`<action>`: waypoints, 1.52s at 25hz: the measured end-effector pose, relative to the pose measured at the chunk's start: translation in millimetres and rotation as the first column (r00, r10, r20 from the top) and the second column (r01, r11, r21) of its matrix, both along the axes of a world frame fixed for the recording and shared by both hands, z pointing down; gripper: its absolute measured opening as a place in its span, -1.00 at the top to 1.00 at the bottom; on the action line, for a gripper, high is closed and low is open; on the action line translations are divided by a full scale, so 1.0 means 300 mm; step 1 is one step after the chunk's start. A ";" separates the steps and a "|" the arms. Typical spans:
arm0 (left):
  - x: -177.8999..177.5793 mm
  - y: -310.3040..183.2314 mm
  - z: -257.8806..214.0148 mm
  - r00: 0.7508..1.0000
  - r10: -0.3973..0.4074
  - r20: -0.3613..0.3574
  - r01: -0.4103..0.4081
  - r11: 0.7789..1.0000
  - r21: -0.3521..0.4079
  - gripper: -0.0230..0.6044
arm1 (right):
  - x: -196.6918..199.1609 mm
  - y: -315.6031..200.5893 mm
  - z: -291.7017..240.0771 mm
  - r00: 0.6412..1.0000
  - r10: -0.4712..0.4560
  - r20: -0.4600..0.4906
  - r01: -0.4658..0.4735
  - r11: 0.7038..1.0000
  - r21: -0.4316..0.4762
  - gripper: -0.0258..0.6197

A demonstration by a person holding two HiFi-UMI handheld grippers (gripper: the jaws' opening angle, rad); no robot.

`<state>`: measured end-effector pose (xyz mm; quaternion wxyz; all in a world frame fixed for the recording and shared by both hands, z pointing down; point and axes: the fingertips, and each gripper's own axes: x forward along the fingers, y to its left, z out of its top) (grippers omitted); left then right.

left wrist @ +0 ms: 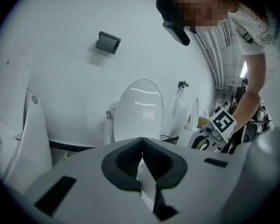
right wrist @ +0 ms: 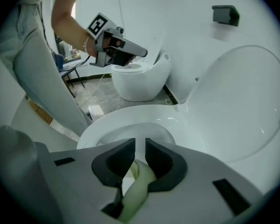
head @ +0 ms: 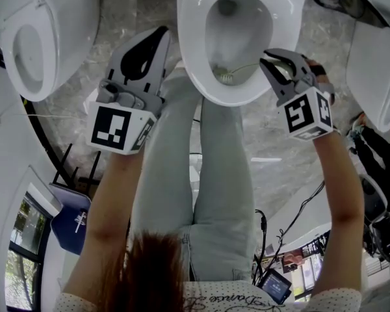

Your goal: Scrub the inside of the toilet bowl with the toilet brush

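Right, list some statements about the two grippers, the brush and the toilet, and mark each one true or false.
1. The right gripper is shut on the pale green brush handle. True.
2. The left gripper grips the handle too. False: its jaws are together with nothing between them.
3. The brush head is down inside the toilet bowl. True.
4. The lid is shut over the bowl. False: it stands raised and the bowl is open.

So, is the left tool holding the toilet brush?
No, the left tool is shut on nothing in the left gripper view; the pale green toilet brush handle is clamped in the right tool.
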<state>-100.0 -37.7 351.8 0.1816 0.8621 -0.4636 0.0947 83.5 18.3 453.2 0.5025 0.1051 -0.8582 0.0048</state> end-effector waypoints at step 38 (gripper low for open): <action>0.033 -0.003 -0.001 1.000 0.013 0.003 -0.013 1.000 0.009 0.92 | 0.228 -0.138 0.148 0.544 0.810 0.220 -0.775 0.585 -0.238 0.66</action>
